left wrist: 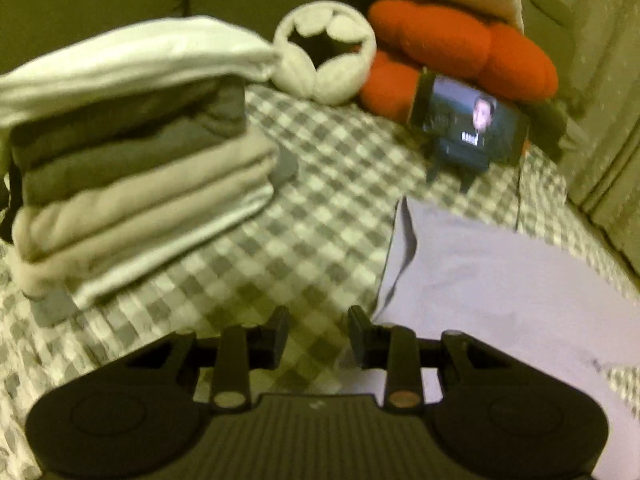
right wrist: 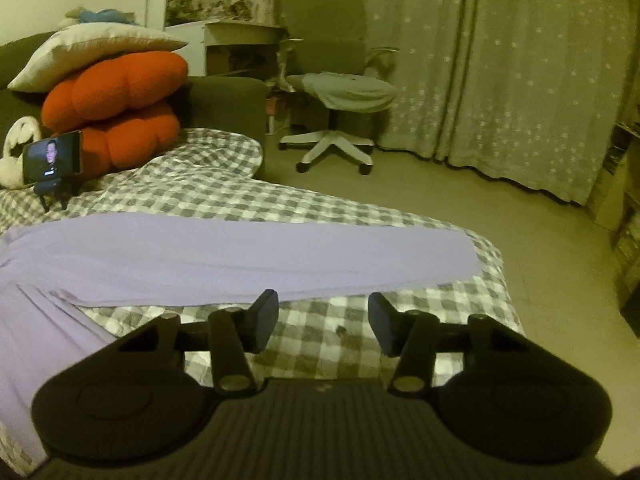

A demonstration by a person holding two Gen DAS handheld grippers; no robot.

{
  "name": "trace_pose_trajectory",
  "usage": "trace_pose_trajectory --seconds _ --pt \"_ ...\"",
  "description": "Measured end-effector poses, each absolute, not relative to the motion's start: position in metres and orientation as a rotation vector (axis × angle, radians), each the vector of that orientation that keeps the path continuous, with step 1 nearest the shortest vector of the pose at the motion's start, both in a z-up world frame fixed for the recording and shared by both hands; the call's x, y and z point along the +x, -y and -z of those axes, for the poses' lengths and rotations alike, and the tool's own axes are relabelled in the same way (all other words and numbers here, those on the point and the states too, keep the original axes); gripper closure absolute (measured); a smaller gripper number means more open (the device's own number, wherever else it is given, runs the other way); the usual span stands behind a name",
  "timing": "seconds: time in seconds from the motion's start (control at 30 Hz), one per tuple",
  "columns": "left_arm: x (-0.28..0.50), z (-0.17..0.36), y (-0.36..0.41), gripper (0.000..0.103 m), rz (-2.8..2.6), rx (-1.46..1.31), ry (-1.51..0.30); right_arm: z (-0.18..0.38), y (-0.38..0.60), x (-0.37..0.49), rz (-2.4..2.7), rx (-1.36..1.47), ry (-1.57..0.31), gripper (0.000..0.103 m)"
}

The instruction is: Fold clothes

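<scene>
The lilac garment [right wrist: 248, 256] is lying flat in a long smooth strip on the checked bedcover [right wrist: 320, 320], its end nearing the bed's edge. The right gripper [right wrist: 323, 320] is hovering at its 6 o'clock, jaws apart, empty. The left gripper [left wrist: 318, 336] is hanging apart and empty, garment at 2 o'clock.

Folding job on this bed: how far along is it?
Done: a stack of folded clothes sits on the checked bedspread. In hand: nothing; left gripper and right gripper hold empty, open jaws. Left: the lilac garment lies long, only partly folded.
</scene>
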State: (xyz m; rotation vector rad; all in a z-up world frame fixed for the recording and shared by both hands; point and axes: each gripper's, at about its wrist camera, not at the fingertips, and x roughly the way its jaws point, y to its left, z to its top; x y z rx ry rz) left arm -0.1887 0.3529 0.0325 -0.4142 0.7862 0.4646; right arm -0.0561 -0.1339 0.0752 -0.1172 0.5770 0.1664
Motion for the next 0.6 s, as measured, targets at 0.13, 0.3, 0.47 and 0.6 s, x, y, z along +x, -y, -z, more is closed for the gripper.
trace_pose_trajectory --seconds 0.13,0.3,0.47,0.6 --pt "-0.190 -0.026 -0.349 0.071 -0.429 -0.459 -0.800 -0.069 0.134 -0.075 -0.135 -0.079 -0.565 0.050" --pt "-0.192 -0.037 -0.338 0.071 -0.370 -0.389 -0.788 -0.063 0.143 -0.094 -0.053 -0.033 -0.552 0.050" --pt "-0.202 -0.032 -0.339 0.071 -0.356 -0.411 -0.802 -0.050 0.158 -0.104 0.019 0.049 -0.608 0.050" --pt "-0.213 -0.024 -0.345 0.071 -0.334 -0.481 -0.787 -0.043 0.168 -0.118 0.051 0.054 -0.642 0.049"
